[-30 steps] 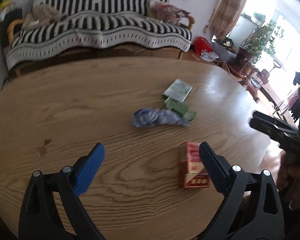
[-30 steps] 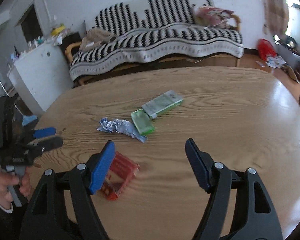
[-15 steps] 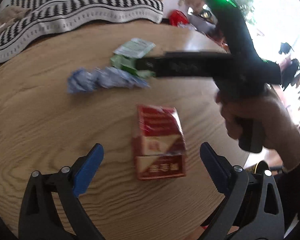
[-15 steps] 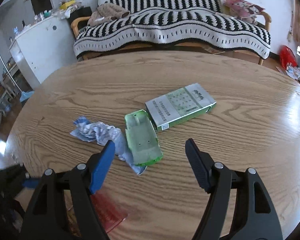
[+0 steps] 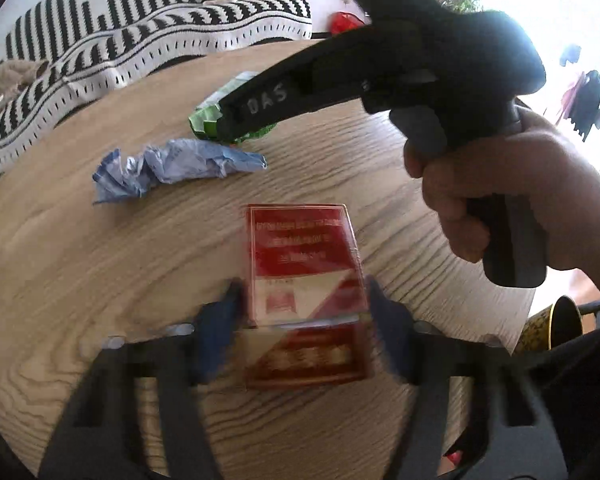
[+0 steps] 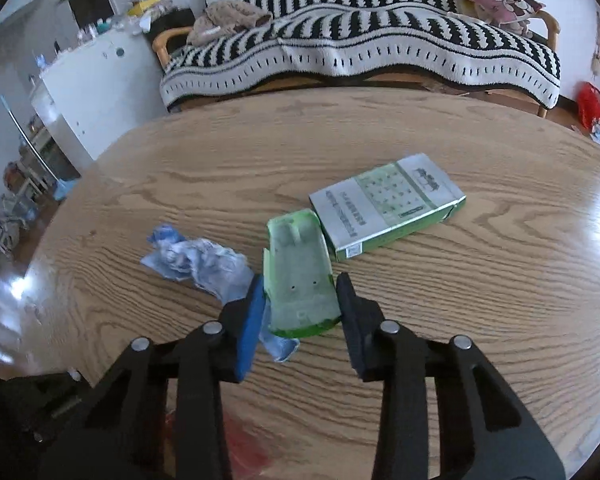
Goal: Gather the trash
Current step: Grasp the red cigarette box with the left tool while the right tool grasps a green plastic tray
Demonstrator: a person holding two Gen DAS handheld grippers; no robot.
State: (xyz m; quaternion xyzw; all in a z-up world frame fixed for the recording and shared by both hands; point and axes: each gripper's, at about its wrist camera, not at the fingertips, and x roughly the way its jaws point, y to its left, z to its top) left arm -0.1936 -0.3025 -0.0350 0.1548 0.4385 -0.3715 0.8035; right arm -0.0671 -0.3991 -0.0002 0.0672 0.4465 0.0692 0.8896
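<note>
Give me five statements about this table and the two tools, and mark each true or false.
1. The left tool straddles the red pack. True.
2. The right tool has its fingers on either side of the green tray. True.
3. The blue wrapper lies right of the green tray. False: it lies left of it.
4. The green box stands upright. False: it lies flat on the table.
5. The red pack sits on top of the blue wrapper. False: they lie apart.
</note>
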